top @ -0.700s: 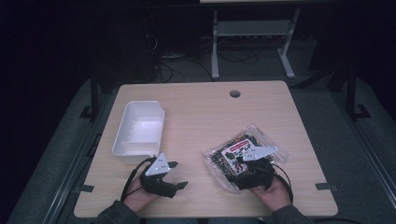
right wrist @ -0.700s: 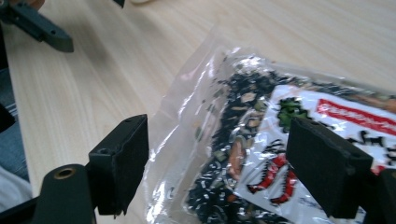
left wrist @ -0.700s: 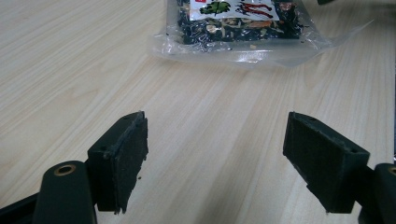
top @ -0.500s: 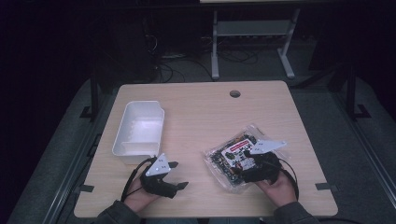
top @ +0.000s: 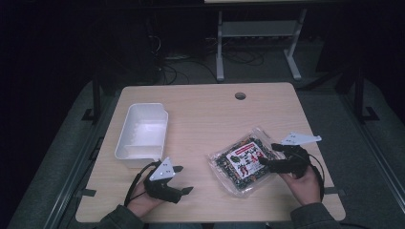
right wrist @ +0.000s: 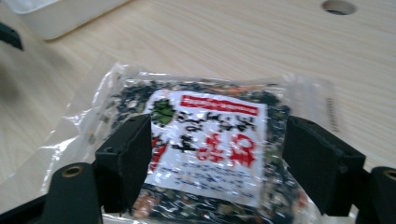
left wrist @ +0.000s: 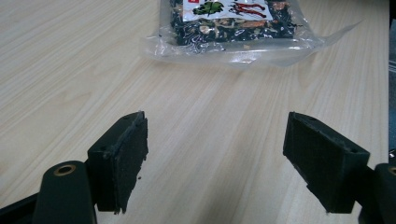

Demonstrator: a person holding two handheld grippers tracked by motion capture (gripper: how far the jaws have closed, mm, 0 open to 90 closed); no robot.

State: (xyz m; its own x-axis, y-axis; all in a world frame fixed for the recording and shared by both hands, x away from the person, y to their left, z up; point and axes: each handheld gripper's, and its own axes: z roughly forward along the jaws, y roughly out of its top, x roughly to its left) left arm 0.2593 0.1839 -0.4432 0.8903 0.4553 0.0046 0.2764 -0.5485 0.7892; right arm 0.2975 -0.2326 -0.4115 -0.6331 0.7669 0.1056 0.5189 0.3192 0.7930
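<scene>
Packet (top: 243,164) of dark dried food w/ a white-and-red label lies flat on the desk (top: 205,114), toward the near right corner, clear wrapper edges spread out around it. Right hand-held gripper (top: 268,155) sits at the packet's right side, jaws spread wide; in the right gripper view the two black pads stand either side of the label w/ the packet (right wrist: 210,135) under and between them, but can't tell if they touch the wrapper, and no squeeze shows. Person's right hand (top: 303,183) holds it from the near edge, grey plate sticking up on top.

Left hand-held gripper (top: 184,179) rests low near the near edge, left of centre, jaws wide apart w/ nothing between them, just bare wood. In the left gripper view the packet (left wrist: 233,23) lies farther off across the desk, well apart from the pads. Left hand (top: 143,200) grips it from below.

White tray (top: 143,131) stands along the left edge, just beyond the left gripper, apart from the packet. Round hole (top: 240,96) in the desk near the far edge.
</scene>
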